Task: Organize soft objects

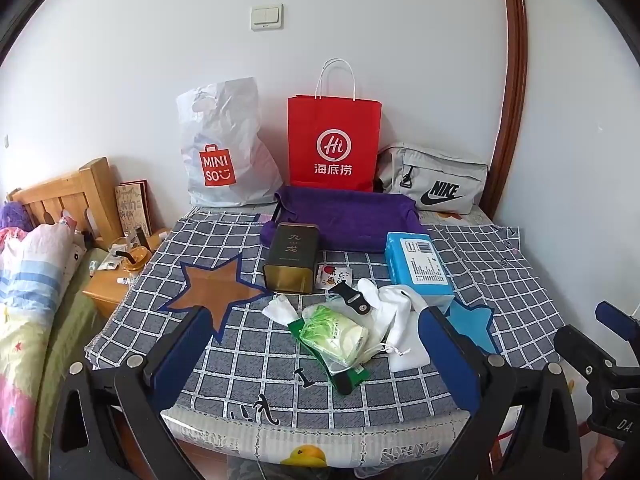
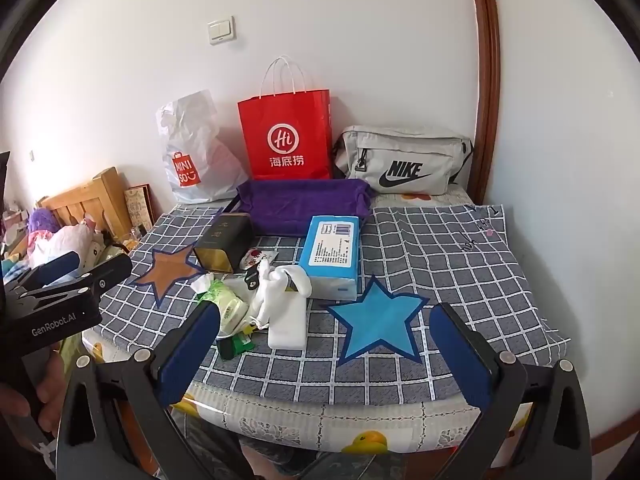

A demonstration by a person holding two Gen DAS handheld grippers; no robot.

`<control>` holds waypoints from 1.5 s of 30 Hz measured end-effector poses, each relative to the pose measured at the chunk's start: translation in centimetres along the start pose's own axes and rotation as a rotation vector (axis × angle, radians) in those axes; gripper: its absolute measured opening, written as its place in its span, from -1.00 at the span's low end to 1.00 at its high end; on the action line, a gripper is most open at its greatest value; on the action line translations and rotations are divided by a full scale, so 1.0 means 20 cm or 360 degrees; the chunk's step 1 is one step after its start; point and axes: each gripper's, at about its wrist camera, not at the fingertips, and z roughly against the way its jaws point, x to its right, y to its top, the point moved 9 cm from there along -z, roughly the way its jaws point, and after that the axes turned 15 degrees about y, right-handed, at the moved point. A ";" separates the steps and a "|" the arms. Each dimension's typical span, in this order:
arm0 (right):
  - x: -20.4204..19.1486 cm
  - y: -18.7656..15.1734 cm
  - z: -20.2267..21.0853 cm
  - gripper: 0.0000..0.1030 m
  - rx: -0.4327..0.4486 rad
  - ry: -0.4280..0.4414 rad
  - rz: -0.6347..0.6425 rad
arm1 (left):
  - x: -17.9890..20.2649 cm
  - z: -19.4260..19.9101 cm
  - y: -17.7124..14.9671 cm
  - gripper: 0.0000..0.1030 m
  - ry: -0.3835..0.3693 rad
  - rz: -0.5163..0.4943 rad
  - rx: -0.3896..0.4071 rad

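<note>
On the checked cloth lie a green wet-wipe pack (image 1: pixel 335 336) (image 2: pixel 226 303), white socks (image 1: pixel 394 306) (image 2: pixel 276 284), a white drawstring pouch (image 1: pixel 406 354) (image 2: pixel 286 324) and a blue tissue pack (image 1: pixel 418 266) (image 2: pixel 332 256). A purple cloth tray (image 1: pixel 352 216) (image 2: pixel 300 204) sits behind them. My left gripper (image 1: pixel 316 336) is open and empty, above the table's near edge in front of the pile. My right gripper (image 2: pixel 324 338) is open and empty, near the blue star (image 2: pixel 376 320).
A dark tea tin (image 1: pixel 292 258) (image 2: pixel 224 244) lies on its side by the brown star (image 1: pixel 212 290). A Miniso bag (image 1: pixel 224 148), a red paper bag (image 1: pixel 334 144) and a grey Nike bag (image 1: pixel 434 180) stand against the wall. A bed and nightstand (image 1: pixel 108 280) are at left.
</note>
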 end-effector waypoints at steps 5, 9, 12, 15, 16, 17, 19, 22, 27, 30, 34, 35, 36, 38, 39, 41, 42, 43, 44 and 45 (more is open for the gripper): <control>-0.02 -0.01 0.00 1.00 -0.0003 0.0003 0.0012 | 0.00 0.00 0.00 1.00 0.0001 0.0001 0.0000; 0.00 0.00 -0.02 1.00 -0.0002 0.0019 0.0013 | 0.00 0.00 0.00 1.00 0.0002 0.0000 0.0001; -0.01 -0.01 -0.02 1.00 -0.0007 0.0012 0.0019 | 0.00 0.00 -0.01 1.00 0.0003 0.0006 -0.0002; -0.01 -0.02 -0.03 1.00 -0.0007 0.0012 0.0020 | 0.00 -0.01 -0.02 1.00 0.0008 0.0008 -0.0007; -0.01 -0.01 -0.02 1.00 -0.0009 0.0010 0.0019 | 0.00 -0.01 -0.02 1.00 0.0008 0.0009 -0.0009; -0.01 -0.01 -0.02 1.00 -0.0008 0.0010 0.0018 | 0.00 -0.01 -0.02 1.00 0.0008 0.0010 -0.0010; -0.01 -0.01 -0.02 1.00 0.0001 0.0013 0.0017 | 0.00 -0.01 -0.02 1.00 0.0007 0.0010 -0.0008; -0.01 0.00 -0.02 1.00 0.0001 0.0014 0.0018 | 0.00 -0.01 -0.02 1.00 0.0007 0.0010 -0.0009; -0.01 -0.01 -0.02 1.00 0.0005 0.0015 0.0014 | 0.00 -0.01 -0.02 1.00 0.0007 0.0010 -0.0008; -0.01 0.00 -0.01 1.00 0.0011 0.0019 0.0013 | 0.00 -0.01 -0.02 1.00 0.0007 0.0010 -0.0007; -0.01 0.00 -0.01 1.00 0.0002 0.0020 0.0018 | -0.01 -0.01 -0.02 1.00 0.0008 0.0009 -0.0008; -0.01 0.00 -0.01 1.00 0.0006 0.0021 0.0019 | -0.01 -0.01 -0.02 1.00 0.0008 0.0010 -0.0008; -0.01 0.00 0.00 1.00 0.0005 0.0021 0.0020 | -0.01 -0.01 -0.02 1.00 0.0008 0.0011 -0.0009; -0.01 0.00 0.00 1.00 0.0004 0.0023 0.0017 | -0.01 -0.01 -0.02 1.00 0.0008 0.0010 -0.0009; -0.01 0.00 0.00 1.00 0.0002 0.0021 0.0017 | -0.01 -0.01 -0.02 1.00 0.0009 0.0010 -0.0009; -0.01 0.00 0.00 1.00 -0.0003 0.0019 0.0019 | -0.01 -0.01 -0.02 1.00 0.0007 0.0010 -0.0009; -0.01 0.00 0.01 1.00 -0.0004 0.0019 0.0020 | -0.01 -0.01 -0.02 1.00 0.0008 0.0010 -0.0009; -0.01 0.00 0.01 1.00 -0.0003 0.0020 0.0021 | -0.01 -0.01 -0.02 1.00 0.0009 0.0010 -0.0010; -0.01 0.00 0.01 1.00 0.0002 0.0019 0.0025 | -0.01 -0.01 -0.02 1.00 0.0008 0.0009 -0.0009; -0.01 0.01 0.01 1.00 0.0005 0.0012 0.0036 | -0.01 -0.01 -0.02 1.00 0.0008 0.0012 -0.0008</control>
